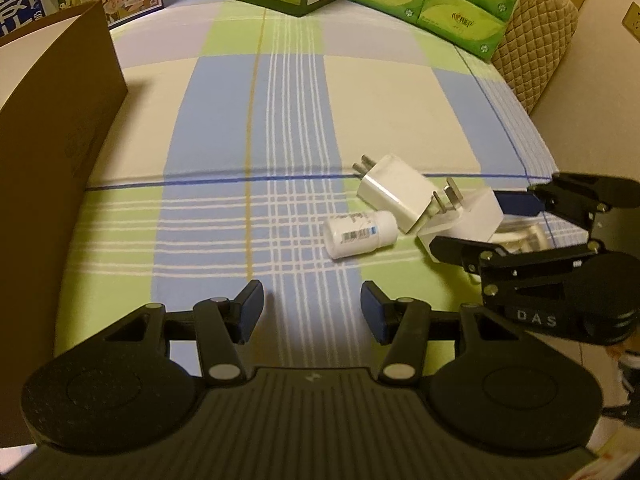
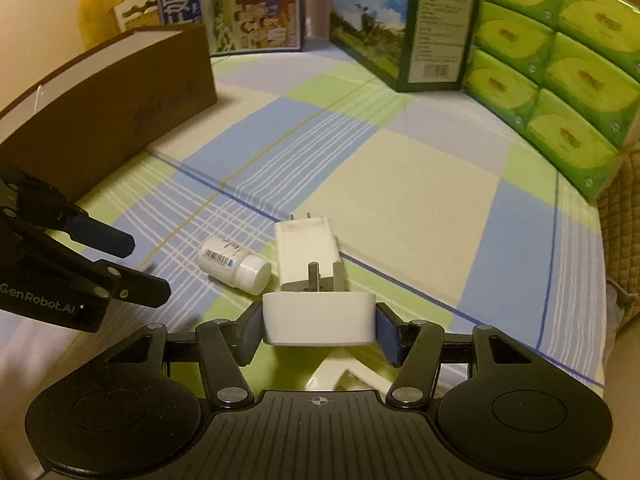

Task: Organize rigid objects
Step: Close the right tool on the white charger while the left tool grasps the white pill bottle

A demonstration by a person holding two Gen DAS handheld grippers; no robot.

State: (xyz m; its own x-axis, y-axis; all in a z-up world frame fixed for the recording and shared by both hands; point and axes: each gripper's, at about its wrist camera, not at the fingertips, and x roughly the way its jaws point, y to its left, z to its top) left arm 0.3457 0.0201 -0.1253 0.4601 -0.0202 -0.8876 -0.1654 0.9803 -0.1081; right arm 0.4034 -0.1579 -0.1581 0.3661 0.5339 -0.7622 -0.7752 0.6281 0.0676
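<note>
My right gripper (image 2: 318, 332) is shut on a white plug adapter (image 2: 318, 320), its prongs pointing away; it also shows in the left wrist view (image 1: 468, 222) between the right gripper's fingers (image 1: 448, 246). A larger white charger (image 2: 308, 248) lies just beyond it, also seen in the left wrist view (image 1: 394, 190). A small white pill bottle (image 2: 236, 266) lies on its side to the left, also in the left wrist view (image 1: 358, 234). My left gripper (image 1: 312, 312) is open and empty, above the checked cloth short of the bottle.
A brown cardboard box (image 1: 52, 152) stands at the left, also in the right wrist view (image 2: 120, 120). Green tissue packs (image 2: 560, 80), a dark green carton (image 2: 420, 28) and milk cartons (image 2: 256, 4) line the back. A white object (image 2: 344, 378) lies under my right gripper.
</note>
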